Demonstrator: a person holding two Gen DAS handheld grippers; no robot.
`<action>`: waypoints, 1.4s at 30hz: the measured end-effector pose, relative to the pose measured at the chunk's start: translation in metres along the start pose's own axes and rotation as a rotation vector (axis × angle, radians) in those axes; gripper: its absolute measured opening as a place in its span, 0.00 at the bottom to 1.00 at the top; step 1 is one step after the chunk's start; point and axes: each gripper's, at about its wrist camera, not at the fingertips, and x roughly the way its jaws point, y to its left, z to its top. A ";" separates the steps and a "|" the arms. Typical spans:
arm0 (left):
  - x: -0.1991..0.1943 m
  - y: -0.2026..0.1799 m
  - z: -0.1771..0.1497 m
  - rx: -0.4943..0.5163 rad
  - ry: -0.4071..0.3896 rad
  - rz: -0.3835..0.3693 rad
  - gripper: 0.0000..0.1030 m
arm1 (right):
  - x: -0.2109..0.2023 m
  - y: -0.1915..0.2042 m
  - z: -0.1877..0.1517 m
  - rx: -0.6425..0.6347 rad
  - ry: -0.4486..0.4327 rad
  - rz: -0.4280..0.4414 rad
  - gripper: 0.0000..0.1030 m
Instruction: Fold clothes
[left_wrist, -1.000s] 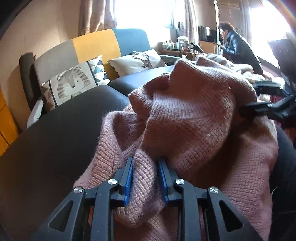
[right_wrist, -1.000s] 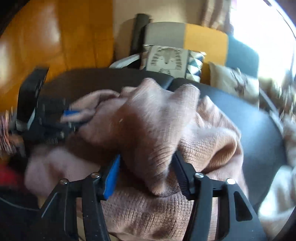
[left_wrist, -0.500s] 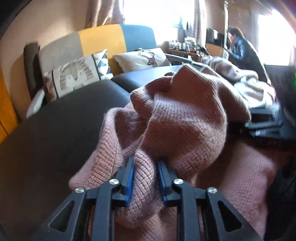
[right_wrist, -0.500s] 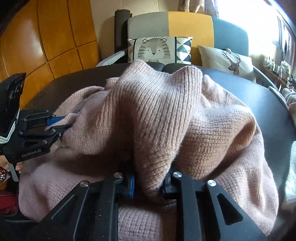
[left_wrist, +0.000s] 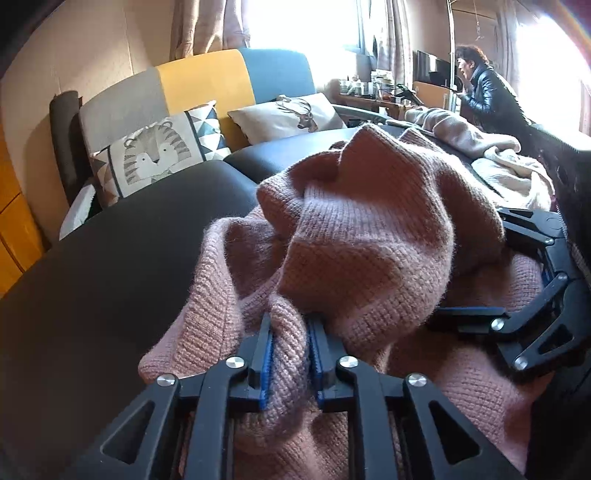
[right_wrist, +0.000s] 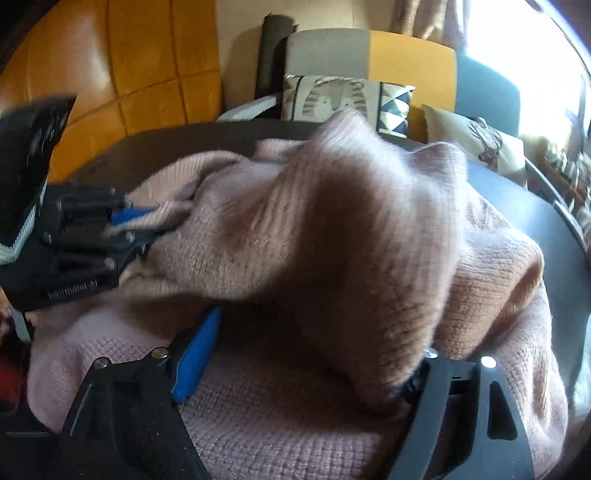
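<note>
The dark, smooth, rounded tabletop (left_wrist: 122, 266) carries my work, and on it lies the chunky pink knitted sweater (left_wrist: 369, 236), heaped in thick bunched ridges rather than flat. It reads to me as soft, bulky and fairly heavy for cloth: it drapes and sags, holds no edge of its own, and the fuzzy knit should grip well instead of sliding off the pads. A loose knit will stretch if I drag it by one corner, so I would hold it at a thick fold or a ribbed hem, taking two well-separated spots so that a whole panel moves together.

My left tool (left_wrist: 290, 354) is clamped on a rolled ridge of the knit at the near side of the heap. My right tool (right_wrist: 303, 354) stands wide apart, its blue-padded fingers (right_wrist: 195, 350) either side of a hanging flap, gripping nothing; that view is smeared.

The heap sits toward the near side of the tabletop. To my left and beyond it the dark surface is bare, which gives room to spread the sweater. A patchwork sofa with a tiger-print cushion (left_wrist: 159, 155) sits past the far rim, well apart.
</note>
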 end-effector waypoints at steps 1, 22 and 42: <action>0.000 -0.001 0.000 0.000 -0.001 0.007 0.18 | -0.001 -0.006 0.000 0.046 -0.008 -0.007 0.61; -0.079 0.019 0.047 -0.125 -0.280 0.095 0.08 | -0.071 -0.038 0.062 0.310 -0.245 0.070 0.12; -0.192 0.074 0.123 -0.337 -0.631 0.090 0.08 | -0.143 -0.005 0.179 0.242 -0.552 0.240 0.12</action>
